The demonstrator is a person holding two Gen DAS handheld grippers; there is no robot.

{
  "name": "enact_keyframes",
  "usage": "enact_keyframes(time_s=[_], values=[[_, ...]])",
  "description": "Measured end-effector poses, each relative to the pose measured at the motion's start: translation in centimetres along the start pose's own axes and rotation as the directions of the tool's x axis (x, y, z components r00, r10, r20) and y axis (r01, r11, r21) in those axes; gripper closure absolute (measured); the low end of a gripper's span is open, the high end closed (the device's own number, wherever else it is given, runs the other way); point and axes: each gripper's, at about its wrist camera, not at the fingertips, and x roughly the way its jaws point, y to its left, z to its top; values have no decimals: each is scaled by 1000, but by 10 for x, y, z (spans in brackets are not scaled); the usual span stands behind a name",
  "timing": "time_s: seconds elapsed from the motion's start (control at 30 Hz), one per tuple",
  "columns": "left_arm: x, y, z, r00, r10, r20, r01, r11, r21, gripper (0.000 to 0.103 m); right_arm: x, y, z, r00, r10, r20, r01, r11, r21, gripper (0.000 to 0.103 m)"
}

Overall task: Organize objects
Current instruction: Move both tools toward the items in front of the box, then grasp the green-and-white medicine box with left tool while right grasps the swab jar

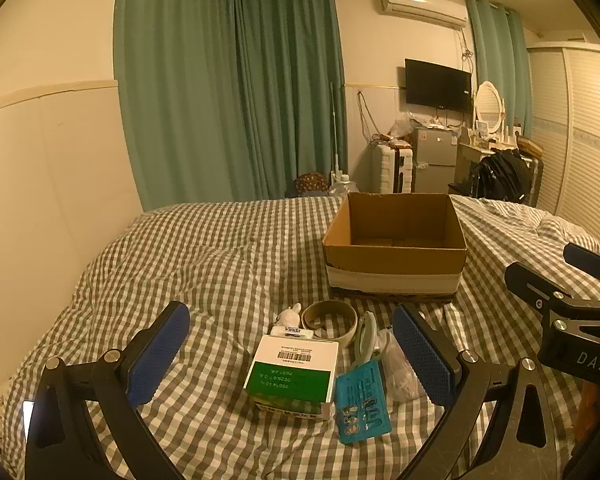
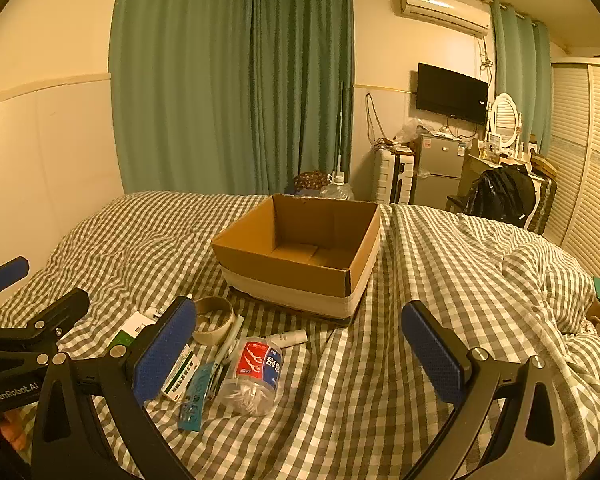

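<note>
Both mine spread wide, holding nothing: left gripper (image 1: 292,360) hangs over the clutter at lower centre, right gripper (image 2: 300,354) beside it. Cardboard box (image 1: 396,256) sits empty on the checked duvet (image 1: 180,272), upper right of the pile. Green-and-white carton (image 1: 292,376), tape roll (image 1: 330,320) and blue packet (image 1: 362,408) touch or overlap. Risks: grabbing the carton drags the packet; the clear cotton-swab jar (image 2: 252,376) rolls on soft bedding; grippers collide, they're close.
</note>
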Motion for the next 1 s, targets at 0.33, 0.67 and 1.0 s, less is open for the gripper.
enact_keyframes(time_s=[0.33,0.67,1.0], values=[[11,5,-7,1000,-7,-31,7,1000,16,0,9,5,-6,1000,12,-26,-13,1000,-13,0],[44,17,-45,991,-14,-133,16,1000,11,0,37,20,-23,994,-10,-112,3,998,-61,0],[88,20,-92,967,-47,-250,55,998,22,0,76,36,-47,971,-15,-240,-6,996,-88,0]])
